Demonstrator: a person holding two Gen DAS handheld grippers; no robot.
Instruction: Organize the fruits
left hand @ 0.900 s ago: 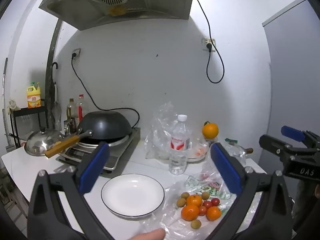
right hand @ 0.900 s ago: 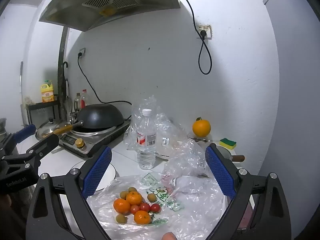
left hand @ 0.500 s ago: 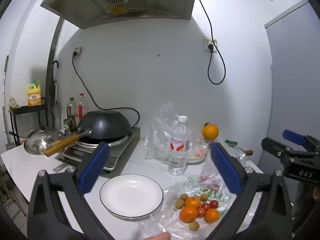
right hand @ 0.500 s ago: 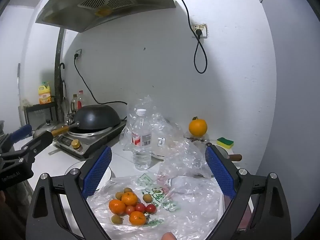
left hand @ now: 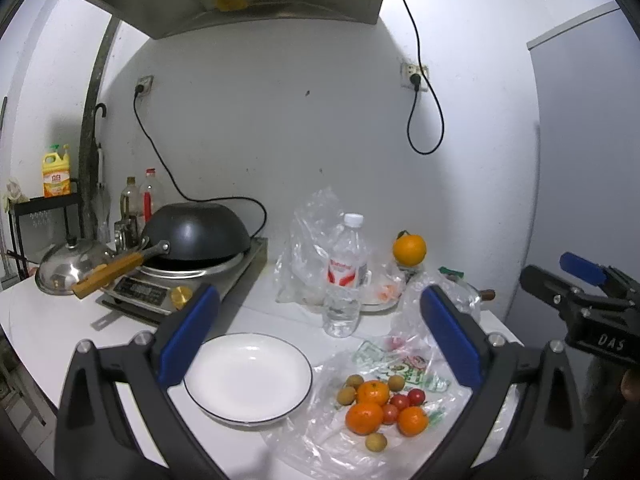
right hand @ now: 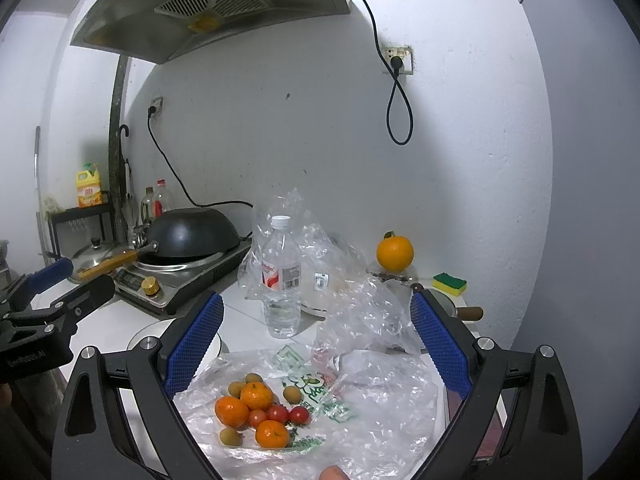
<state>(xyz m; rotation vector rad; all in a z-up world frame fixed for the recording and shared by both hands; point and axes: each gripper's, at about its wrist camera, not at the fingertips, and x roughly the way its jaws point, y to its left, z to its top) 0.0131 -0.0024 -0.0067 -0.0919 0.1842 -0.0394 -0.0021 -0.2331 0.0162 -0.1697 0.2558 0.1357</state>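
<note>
Jaws of left gripper [left hand: 320,336] and right gripper [right hand: 316,340] both spread wide, grasping nothing. Fruit pile [right hand: 258,410] lies on plastic bag [right hand: 372,408] below, between right jaws; white plate [left hand: 248,376] just beside it.

2 wrist fisheyes side by side, slightly downward toward the wall, sharing the fruit pile [left hand: 380,404] [right hand: 260,410].

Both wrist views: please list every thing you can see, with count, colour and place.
white plate: 1, white with dark rim, front left, bare
mandarins: 3, orange, on plastic sheet
cherry tomatoes: 3, red, among mandarins
longans: 4, tan, around pile
plastic sheet: 1, clear, front right
water bottle: 1, clear, centre
large orange: 1, back right
wok: 1, black, on cooker
sponge: 1, yellow-green, right
left gripper: open
right gripper: open
</note>
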